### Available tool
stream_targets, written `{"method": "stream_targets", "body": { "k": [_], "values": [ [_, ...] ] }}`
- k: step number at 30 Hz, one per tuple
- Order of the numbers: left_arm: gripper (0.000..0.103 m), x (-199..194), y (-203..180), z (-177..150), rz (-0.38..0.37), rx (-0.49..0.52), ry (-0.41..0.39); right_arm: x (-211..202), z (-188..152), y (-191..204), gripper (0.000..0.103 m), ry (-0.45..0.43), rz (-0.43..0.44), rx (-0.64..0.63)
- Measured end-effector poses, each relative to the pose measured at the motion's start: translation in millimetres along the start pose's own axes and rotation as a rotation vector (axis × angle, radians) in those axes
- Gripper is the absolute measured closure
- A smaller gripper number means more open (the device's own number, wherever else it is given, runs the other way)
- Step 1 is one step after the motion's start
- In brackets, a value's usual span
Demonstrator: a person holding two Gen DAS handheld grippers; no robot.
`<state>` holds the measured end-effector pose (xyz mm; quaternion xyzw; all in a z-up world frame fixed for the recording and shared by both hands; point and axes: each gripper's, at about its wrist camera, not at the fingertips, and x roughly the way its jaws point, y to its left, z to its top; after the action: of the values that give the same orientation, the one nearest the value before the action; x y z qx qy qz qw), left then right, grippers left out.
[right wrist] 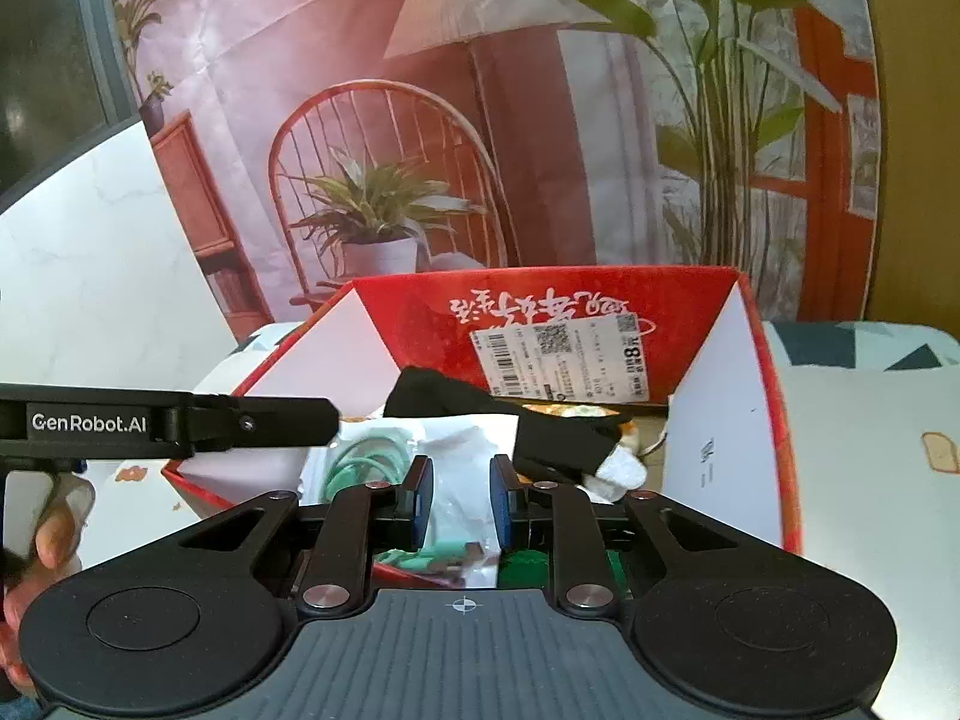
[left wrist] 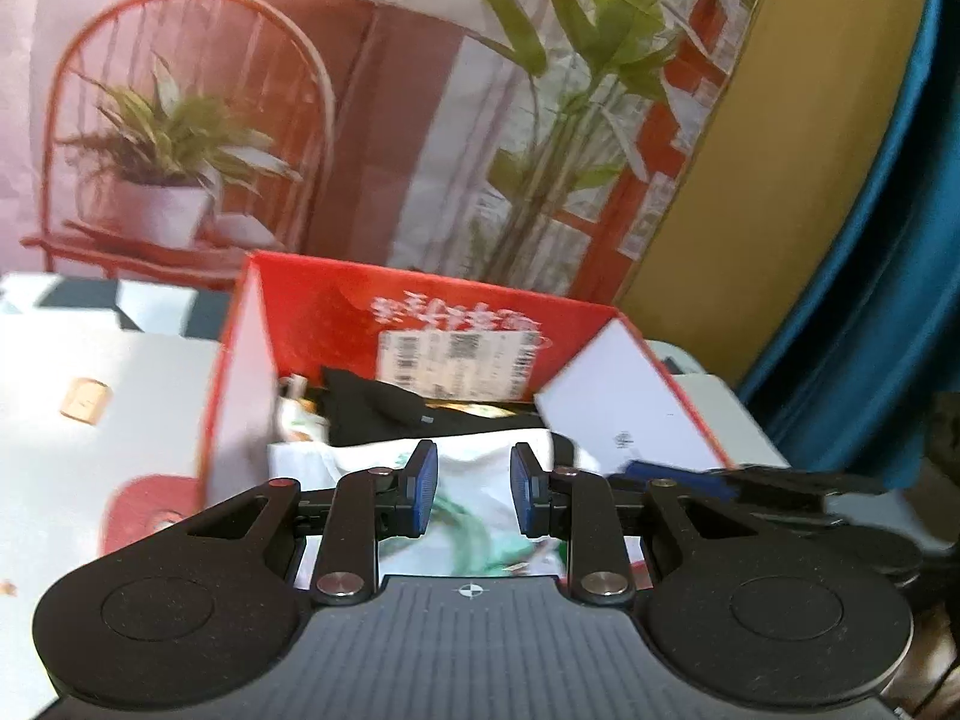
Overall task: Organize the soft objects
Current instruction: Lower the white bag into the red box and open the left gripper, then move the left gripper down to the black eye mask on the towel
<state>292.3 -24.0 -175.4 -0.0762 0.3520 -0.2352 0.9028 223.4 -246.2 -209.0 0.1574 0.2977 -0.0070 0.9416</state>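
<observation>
An open red cardboard box [left wrist: 336,306] [right wrist: 420,312] with white inner flaps stands on the table just ahead of both grippers. A black garment [left wrist: 384,408] [right wrist: 456,396] lies inside it. A white cloth with a green print [left wrist: 480,462] [right wrist: 462,450] hangs over the box's near side. My left gripper [left wrist: 474,489] is shut on this cloth, which fills the narrow gap between its blue pads. My right gripper [right wrist: 462,498] is shut on the same cloth a little to the right. Each gripper shows side-on in the other's view: the left gripper [right wrist: 240,420] and the right gripper [left wrist: 780,480].
The box's far wall carries a white shipping label [right wrist: 558,360]. The pale table [left wrist: 90,462] [right wrist: 870,510] extends on both sides, with a small orange sticker [left wrist: 84,399]. A printed backdrop of a chair and plants stands behind. A blue curtain [left wrist: 888,270] hangs far right. A hand [right wrist: 54,540] grips the left tool.
</observation>
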Motion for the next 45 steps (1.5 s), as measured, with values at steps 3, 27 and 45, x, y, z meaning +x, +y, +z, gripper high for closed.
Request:
{"method": "stream_targets", "body": {
  "k": [3, 27, 45],
  "values": [
    [0.075, -9.2, 5.6, 2.4, 0.026, -0.006, -0.023, -7.0, 2.1, -4.3, 0.08, -0.015, -0.022, -0.004],
    [0.074, -71.5, 23.0, -110.6, 0.124, -0.08, -0.017, -79.2, -91.1, 20.2, 0.074, -0.203, -0.032, -0.095],
    [0.059, -59.0, 21.5, -155.7, 0.178, -0.056, 0.051, -65.4, -149.2, -19.6, 0.061, -0.05, -0.134, 0.094]
  ]
}}
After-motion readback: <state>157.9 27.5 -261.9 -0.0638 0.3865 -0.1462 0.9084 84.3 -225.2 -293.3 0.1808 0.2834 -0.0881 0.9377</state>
